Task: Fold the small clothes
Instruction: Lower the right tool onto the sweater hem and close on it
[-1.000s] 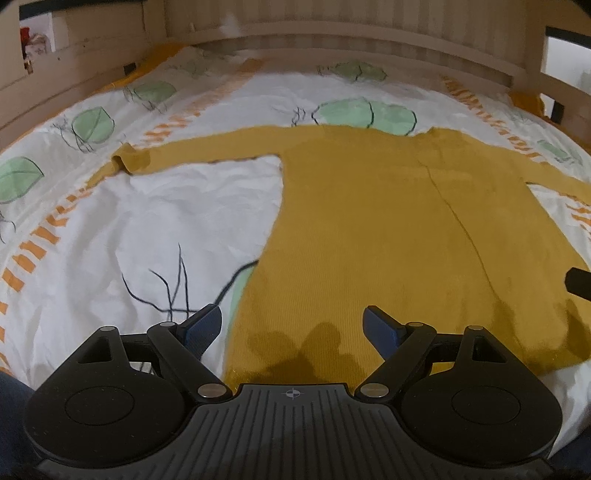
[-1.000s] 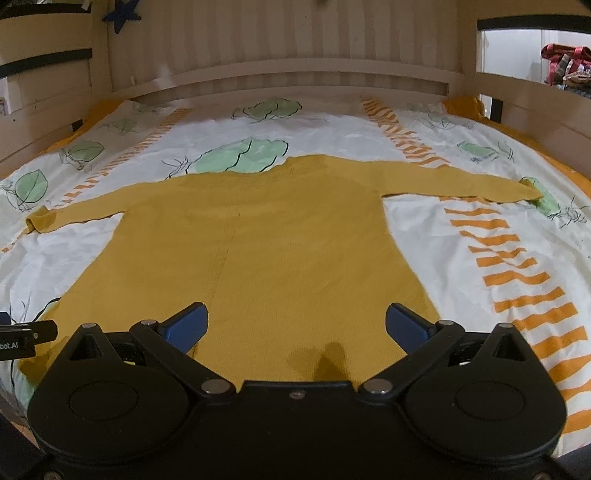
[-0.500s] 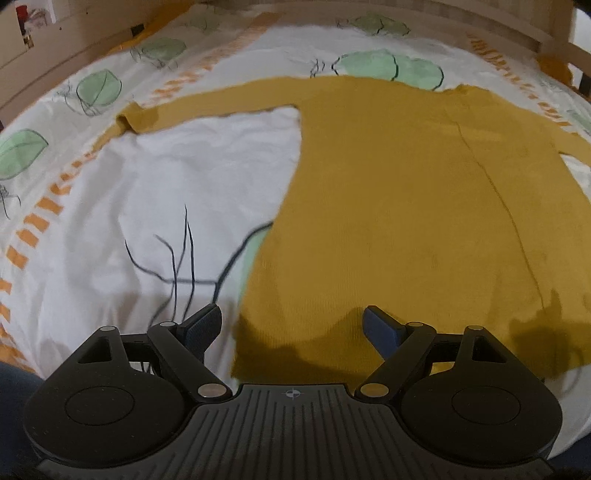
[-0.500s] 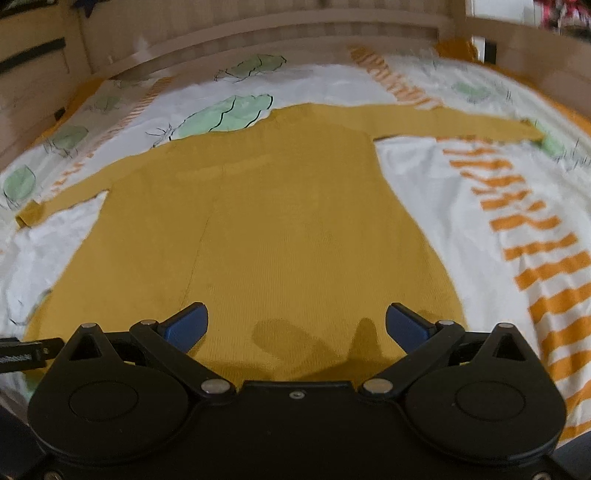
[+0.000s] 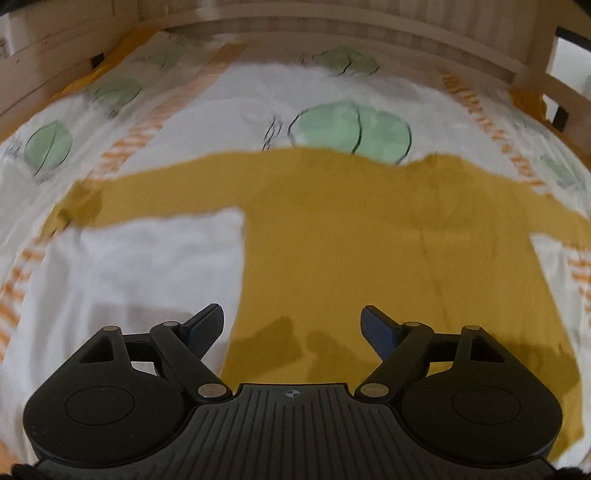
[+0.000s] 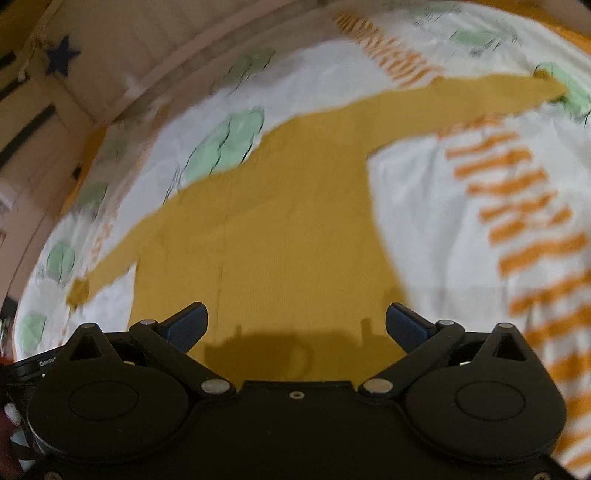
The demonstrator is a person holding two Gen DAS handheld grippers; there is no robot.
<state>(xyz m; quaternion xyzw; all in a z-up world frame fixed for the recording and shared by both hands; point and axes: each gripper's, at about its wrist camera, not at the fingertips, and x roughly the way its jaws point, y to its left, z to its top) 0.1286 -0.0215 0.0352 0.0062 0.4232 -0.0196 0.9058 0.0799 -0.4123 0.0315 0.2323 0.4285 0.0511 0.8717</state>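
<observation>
A mustard-yellow long-sleeved sweater (image 5: 351, 243) lies flat on the bed with both sleeves spread wide. My left gripper (image 5: 291, 319) hovers over the sweater's lower left side edge. Its jaws stand wide and are closing a little, with only the flat cloth below them and nothing pinched. My right gripper (image 6: 295, 315) hangs open above the sweater (image 6: 288, 236) near its hem, holding nothing. The left cuff (image 5: 79, 203) and the right cuff (image 6: 543, 86) rest on the sheet. The hem is hidden behind both gripper bodies.
The bedsheet (image 5: 147, 266) is white with green leaves and orange stripes. Wooden bed rails (image 5: 332, 22) run round the far side and both ends. A dark blue star (image 6: 62, 55) hangs on the wall. Part of the left gripper's body (image 6: 33, 365) shows at the right view's left border.
Both grippers have moved, and both views are now motion-blurred. The right gripper has rolled, so its scene now slants. In the left view the headboard has come back into sight.
</observation>
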